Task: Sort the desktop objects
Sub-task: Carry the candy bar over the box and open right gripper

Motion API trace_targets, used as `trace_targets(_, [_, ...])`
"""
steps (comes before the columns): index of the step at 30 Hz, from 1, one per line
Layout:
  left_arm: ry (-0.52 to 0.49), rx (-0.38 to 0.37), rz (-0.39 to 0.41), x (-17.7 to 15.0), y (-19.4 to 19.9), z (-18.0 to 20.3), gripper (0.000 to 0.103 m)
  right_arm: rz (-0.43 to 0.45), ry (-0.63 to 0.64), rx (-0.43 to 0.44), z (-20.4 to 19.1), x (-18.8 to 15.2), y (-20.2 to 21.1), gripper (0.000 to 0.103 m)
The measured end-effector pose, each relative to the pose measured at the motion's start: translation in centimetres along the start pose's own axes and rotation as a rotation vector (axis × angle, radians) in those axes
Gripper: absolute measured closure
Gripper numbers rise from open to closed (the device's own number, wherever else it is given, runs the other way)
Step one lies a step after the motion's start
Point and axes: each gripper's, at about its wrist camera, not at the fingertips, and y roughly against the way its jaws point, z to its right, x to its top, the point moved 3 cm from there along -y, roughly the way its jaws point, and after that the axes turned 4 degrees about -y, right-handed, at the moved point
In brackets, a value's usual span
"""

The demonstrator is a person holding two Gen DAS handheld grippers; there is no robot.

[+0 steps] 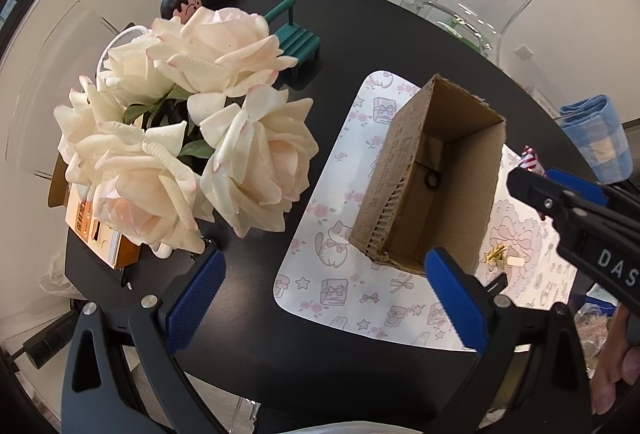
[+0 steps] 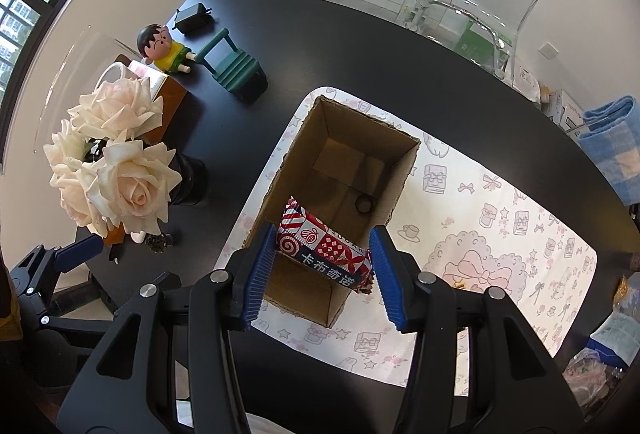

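Left gripper [image 1: 320, 294]: spread, empty, low centre of its view.
Right gripper [image 2: 324, 266]: pinching the red patterned packet [image 2: 324, 250], centre, over the box [image 2: 400, 169].
Release: probably lower past the rim first (the packet overhangs the near wall).
Box contents: one small dark ring [image 2: 365, 204], otherwise bare.

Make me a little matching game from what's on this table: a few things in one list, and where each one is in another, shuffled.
Things:
1. snack packet
2. black ring
3. toy bench
4. cardboard box

Places:
A. on the patterned mat
B. between the right gripper fingers
C. on the box floor
D. beside the cartoon figurine

Pairs: 1-B, 2-C, 3-D, 4-A
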Motion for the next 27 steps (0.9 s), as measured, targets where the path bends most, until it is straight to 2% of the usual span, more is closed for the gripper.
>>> trace_targets(9, [0.009, -0.001, -0.003, -0.1, 0.0, -0.2, 0.003, -0.005, 0.013, -0.003, -0.5, 0.1, -0.2, 0.052])
trace_targets(13, [0.013, -0.001, -0.005, -0.2, -0.1, -0.4, 0.003, -0.006, 0.031, -0.003, -0.5, 0.0, -0.5, 0.048])
trace_targets(16, [0.017, 0.000, -0.009, -0.3, -0.3, -0.4, 0.003, -0.002, 0.034, -0.016, -0.5, 0.1, -0.6, 0.035])
trace_targets(18, [0.018, 0.002, -0.011, -0.4, -0.3, -0.5, 0.003, 0.001, 0.027, -0.022, -0.3, 0.2, -0.6, 0.031])
trace_targets(20, [0.017, 0.005, -0.012, -0.5, -0.3, -0.4, 0.003, 0.005, 0.021, -0.026, -0.1, 0.2, -0.5, 0.018])
trace_targets(24, [0.011, 0.012, -0.013, -0.7, -0.3, -0.2, 0.003, 0.019, 0.015, -0.025, 0.5, 0.1, -0.2, 0.005])
trace_targets(27, [0.002, 0.016, -0.011, -0.9, 0.0, 0.2, 0.003, 0.021, 0.002, -0.022, 1.0, -0.2, 0.2, 0.004])
